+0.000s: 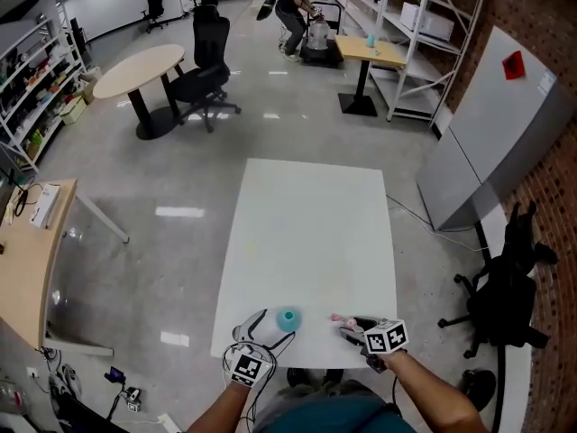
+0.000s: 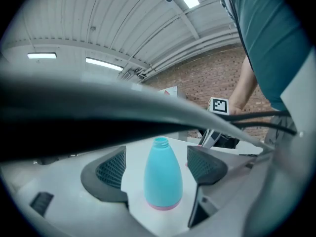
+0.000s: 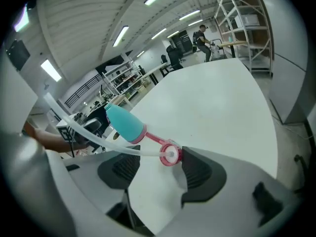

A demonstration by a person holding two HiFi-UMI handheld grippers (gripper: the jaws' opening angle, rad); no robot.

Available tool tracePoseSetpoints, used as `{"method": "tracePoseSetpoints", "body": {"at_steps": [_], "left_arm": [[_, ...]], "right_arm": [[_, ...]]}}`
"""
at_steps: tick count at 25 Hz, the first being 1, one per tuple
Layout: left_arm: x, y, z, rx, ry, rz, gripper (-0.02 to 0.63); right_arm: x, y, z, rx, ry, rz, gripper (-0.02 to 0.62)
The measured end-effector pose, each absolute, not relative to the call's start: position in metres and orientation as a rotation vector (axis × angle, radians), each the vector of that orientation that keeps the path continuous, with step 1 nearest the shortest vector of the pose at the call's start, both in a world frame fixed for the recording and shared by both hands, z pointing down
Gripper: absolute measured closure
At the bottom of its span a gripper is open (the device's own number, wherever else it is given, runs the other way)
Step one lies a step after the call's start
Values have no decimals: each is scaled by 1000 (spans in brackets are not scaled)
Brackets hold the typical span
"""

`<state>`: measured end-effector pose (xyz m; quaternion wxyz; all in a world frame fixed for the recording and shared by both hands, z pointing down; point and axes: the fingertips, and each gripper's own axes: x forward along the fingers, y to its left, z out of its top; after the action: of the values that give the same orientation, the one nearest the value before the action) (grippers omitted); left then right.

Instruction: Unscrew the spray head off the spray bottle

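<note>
At the near edge of the white table [image 1: 315, 224], our left gripper [image 2: 158, 167] gapes around the upright teal plastic spray bottle [image 1: 288, 319] without touching it. To its right, the pink spray head with clear tube [image 3: 168, 153] lies between our right gripper's [image 3: 160, 174] parted jaws.

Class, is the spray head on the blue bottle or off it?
Off. The bottle stands with a bare, open neck, and the pink spray head with its tube lies on the table.
</note>
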<state>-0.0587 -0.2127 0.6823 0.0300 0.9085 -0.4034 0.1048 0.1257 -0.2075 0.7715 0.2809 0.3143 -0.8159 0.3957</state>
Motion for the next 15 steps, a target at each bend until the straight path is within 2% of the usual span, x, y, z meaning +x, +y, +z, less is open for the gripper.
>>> {"method": "tracePoseSetpoints", "body": {"at_steps": [6,15], "left_arm": [[-88,-209,653,2803,-1347,259,235],[-101,-205,639,2804,-1406,239,235]], "right_arm": [[120,-227,722,962,-2405,868,331],[119,-236,725,1005,-2390,833,314]]}}
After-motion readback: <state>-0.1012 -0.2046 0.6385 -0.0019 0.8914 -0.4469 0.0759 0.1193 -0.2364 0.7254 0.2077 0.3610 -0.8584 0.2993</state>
